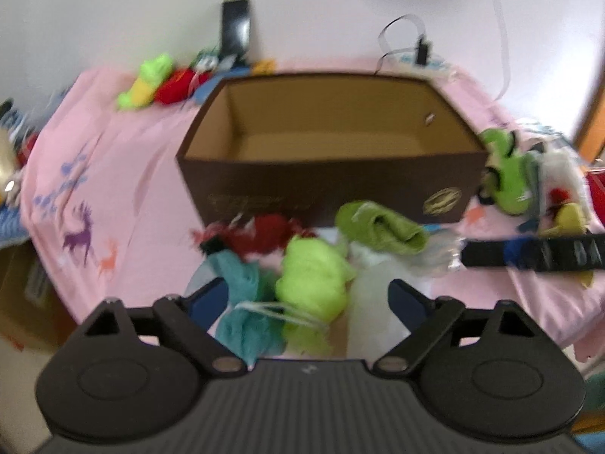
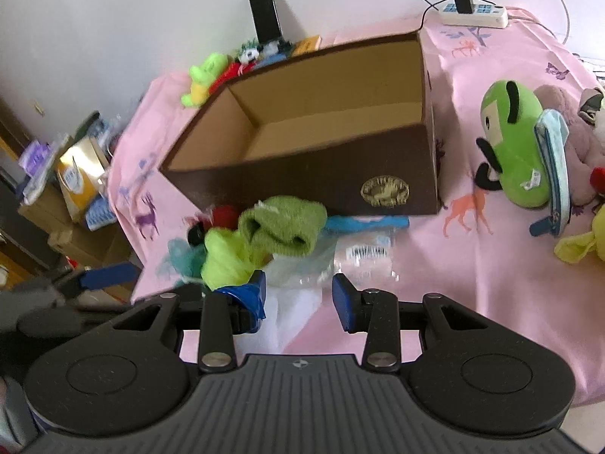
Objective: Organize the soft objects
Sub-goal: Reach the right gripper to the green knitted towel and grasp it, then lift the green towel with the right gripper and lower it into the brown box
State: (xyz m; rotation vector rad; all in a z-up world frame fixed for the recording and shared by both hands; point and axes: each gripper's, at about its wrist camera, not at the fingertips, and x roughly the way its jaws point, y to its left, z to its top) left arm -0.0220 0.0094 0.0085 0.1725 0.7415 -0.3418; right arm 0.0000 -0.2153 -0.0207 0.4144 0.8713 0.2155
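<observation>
A brown box (image 1: 332,185) stands open on the pink cloth (image 1: 124,174) that covers the desk, its tan inside bare. Just in front of its near wall lies a heap of soft things: a rolled green sock (image 2: 283,227), a lime puff (image 1: 314,276), a teal puff (image 1: 245,302), a red piece (image 1: 264,234) and a clear plastic bag (image 2: 340,261).

The left gripper (image 1: 308,299) hangs over this heap with its fingers (image 1: 206,299) spread wide; the teal and lime puffs show between them, but the blurred view does not show whether anything touches. The right gripper (image 2: 298,299) hovers at the near edge of the same heap, fingers (image 2: 344,302) apart and holding nothing; its left finger is just beside the lime puff, and whether they touch is unclear.

To the right of the box, well apart from the heap, a green plush (image 2: 518,143) lies on the cloth with a blue pouch (image 2: 556,166) leaning against it. A yellow toy (image 2: 582,242) lies near them at the edge of the view.

Behind the box's far left corner sit a lime frog (image 2: 204,75) and more small toys, and a phone (image 2: 266,13) stands upright against the wall. A power strip (image 2: 476,13) with a charger plugged in lies at the back right of the desk.
</observation>
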